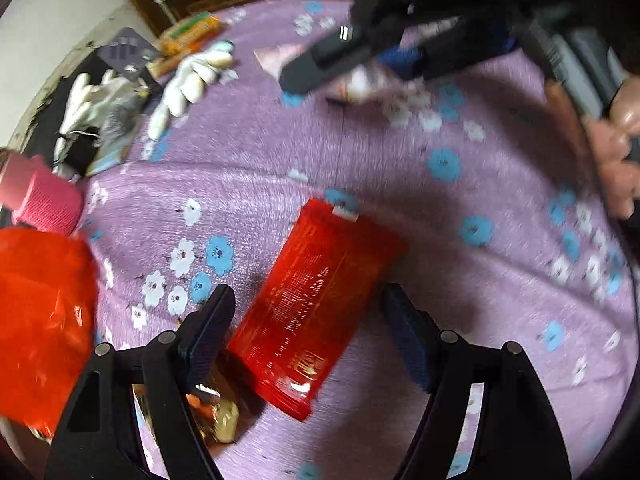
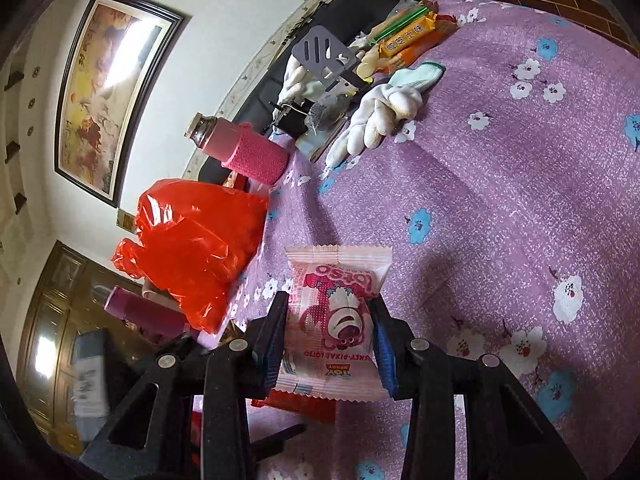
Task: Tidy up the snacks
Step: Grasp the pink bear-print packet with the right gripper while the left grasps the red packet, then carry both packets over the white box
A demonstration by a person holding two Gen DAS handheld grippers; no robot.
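The open left claw (image 1: 308, 320) straddles the red packet (image 1: 312, 308), long axis toward 1 o'clock; the right claw (image 2: 330, 340) grips the pink snack (image 2: 336, 320).

A pink-and-white snack packet (image 2: 336, 320), printed with a cartoon bear, is held between the fingers of the right tool (image 2: 330, 340), raised above the floral cloth. A long red packet (image 1: 308, 308) with gold print is laid flat and slantwise on that cloth. A small gold-wrapped snack (image 1: 222, 420) is seen just beside its near end.
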